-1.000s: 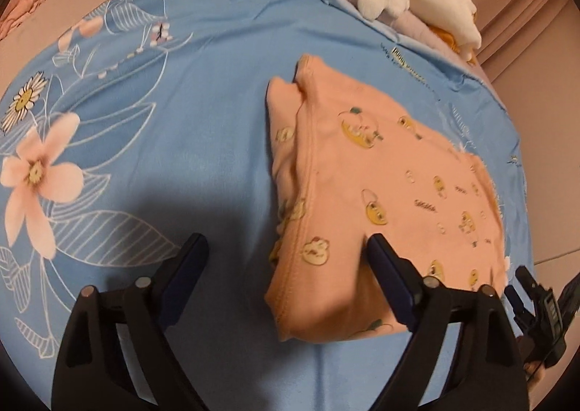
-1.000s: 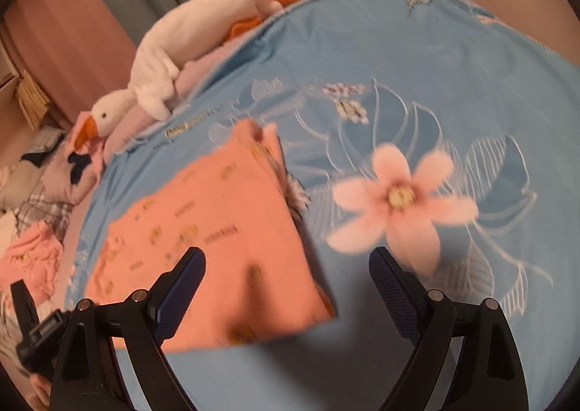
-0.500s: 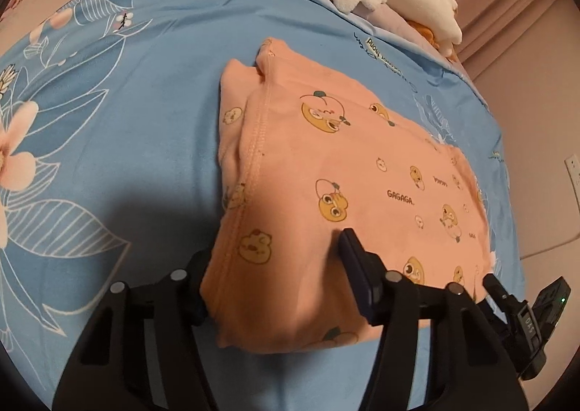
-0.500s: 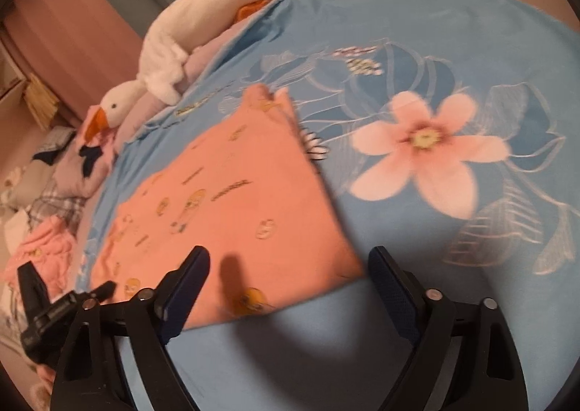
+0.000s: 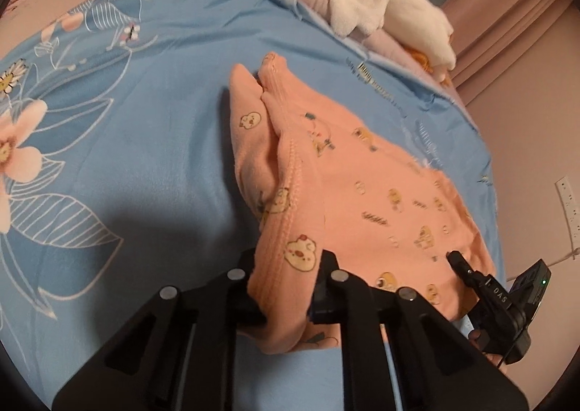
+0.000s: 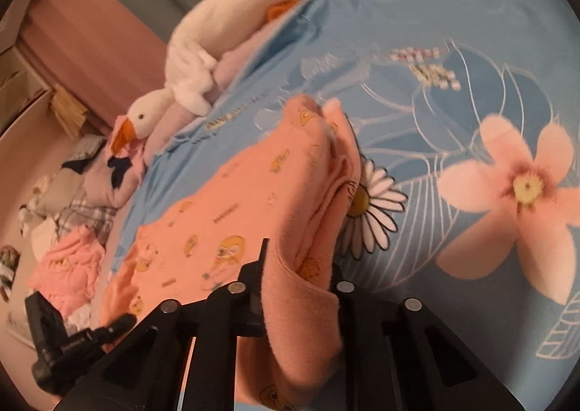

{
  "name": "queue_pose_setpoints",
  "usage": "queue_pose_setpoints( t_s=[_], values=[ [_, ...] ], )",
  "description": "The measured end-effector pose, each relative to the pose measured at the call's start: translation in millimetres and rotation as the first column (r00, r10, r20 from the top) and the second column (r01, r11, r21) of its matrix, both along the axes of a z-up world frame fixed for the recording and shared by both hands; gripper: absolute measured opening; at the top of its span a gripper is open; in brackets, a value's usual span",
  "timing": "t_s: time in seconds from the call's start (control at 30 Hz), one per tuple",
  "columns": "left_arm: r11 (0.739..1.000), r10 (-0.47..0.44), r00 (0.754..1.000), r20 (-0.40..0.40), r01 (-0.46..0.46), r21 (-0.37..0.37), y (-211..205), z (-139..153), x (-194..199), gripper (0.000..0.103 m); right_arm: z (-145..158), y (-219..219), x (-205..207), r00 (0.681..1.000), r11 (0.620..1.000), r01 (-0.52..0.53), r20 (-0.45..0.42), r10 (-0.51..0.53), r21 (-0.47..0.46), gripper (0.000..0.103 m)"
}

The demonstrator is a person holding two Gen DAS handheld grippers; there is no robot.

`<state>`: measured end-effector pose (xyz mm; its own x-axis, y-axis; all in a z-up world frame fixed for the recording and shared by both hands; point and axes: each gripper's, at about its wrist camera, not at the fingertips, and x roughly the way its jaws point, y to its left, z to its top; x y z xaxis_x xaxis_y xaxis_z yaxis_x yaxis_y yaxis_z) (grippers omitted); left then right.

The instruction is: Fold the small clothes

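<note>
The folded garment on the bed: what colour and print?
Peach garment with small yellow cartoon prints; left wrist view.

1. A small peach-orange garment (image 5: 362, 186) printed with yellow cartoon chicks and small dark lettering is seen folded into a layered pad.
2. It is laid on a blue floral bedspread (image 5: 152, 142), with a stitched hem along its left edge in the left wrist view.
3. Its two near corners are bunched and raised off the bedspread, while the far part is left flat.
</note>
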<state>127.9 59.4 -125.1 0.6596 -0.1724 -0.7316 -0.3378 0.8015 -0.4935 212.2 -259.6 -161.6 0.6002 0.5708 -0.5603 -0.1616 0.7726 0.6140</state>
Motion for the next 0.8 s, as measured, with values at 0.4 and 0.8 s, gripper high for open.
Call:
queue_pose_setpoints(
  t_s=[0.4,0.8],
  values=[
    [0.999,-0.041,0.999,0.019,0.040,0.024,-30,28,-55,0.013,48,-16,-61,0.993,1.000,-0.008,0.119,0.006,0.017,0.016],
    [0.996,-0.034,0.999,-0.041,0.037,0.080,-47,-2,-81,0.014,27,-25,-74,0.998,1.000,0.011,0.061,-0.010,-0.023,0.016]
  ],
)
